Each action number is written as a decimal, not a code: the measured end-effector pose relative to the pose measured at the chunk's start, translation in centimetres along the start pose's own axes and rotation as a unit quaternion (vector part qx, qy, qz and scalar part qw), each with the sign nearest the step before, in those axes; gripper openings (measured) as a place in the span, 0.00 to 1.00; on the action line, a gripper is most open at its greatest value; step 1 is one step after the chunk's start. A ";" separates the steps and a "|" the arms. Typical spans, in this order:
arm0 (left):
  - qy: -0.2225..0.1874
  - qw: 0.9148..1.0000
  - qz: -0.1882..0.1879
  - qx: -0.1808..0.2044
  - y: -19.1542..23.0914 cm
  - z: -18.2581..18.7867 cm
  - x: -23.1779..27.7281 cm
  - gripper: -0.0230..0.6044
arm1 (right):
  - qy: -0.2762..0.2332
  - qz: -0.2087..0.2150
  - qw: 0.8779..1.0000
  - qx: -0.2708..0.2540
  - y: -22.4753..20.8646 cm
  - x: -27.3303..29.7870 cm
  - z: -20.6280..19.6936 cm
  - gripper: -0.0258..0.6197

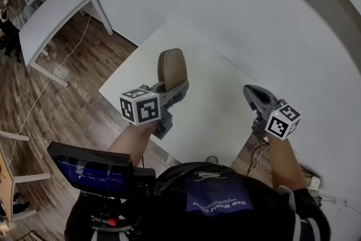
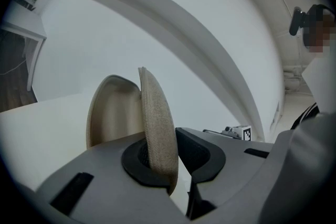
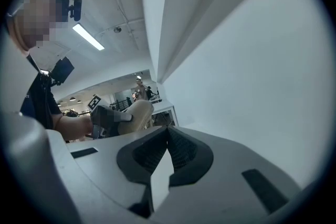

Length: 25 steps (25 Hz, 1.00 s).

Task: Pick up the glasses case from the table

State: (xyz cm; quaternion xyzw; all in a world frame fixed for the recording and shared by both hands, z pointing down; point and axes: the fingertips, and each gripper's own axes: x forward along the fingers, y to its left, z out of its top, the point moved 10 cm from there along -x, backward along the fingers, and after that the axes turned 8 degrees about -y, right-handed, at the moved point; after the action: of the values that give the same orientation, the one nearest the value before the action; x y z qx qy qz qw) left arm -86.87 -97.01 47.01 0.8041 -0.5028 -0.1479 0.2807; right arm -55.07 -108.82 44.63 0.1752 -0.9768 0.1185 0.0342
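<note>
Tan fabric glasses case (image 1: pixel 171 68) is hanging open above the white desk (image 1: pixel 220 115), left gripper (image 2: pixel 167 150) jaws pinching one shell, nearly closed. Right gripper (image 3: pixel 168 131) jaws are touching, holding nothing. Lift step looks nearly done; next move is calling for a steady grip only.

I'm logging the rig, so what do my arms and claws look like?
The left claw and right claw are grey plastic with dark ribbed pads. Each carries a white cube printed with black square markers. A thin cable hangs under the right one. Forearms bare; top dark.
</note>
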 end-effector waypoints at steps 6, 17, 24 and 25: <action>-0.020 1.000 0.018 0.009 -5.8 0.2 -0.2 0.12 | 0.006 0.020 1.000 -0.009 -1.2 -3.7 2.6 0.04; -0.055 0.995 0.082 0.004 -18.7 -6.1 0.5 0.12 | -0.006 0.097 0.995 -0.018 -5.1 -11.9 3.3 0.04; -0.080 0.993 0.088 0.024 -21.8 -7.0 -2.0 0.12 | -0.025 0.113 0.993 -0.025 -4.2 -14.5 3.2 0.04; -0.082 0.993 0.084 0.029 -21.8 -6.8 -2.5 0.12 | -0.028 0.111 0.993 -0.028 -3.7 -14.6 3.2 0.04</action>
State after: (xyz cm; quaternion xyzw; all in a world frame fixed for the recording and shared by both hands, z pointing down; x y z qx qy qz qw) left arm -68.64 -85.39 39.21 0.7522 -0.5938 -0.1744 0.2264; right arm -40.17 -108.13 40.76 0.0675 -0.9937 0.0895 -0.0018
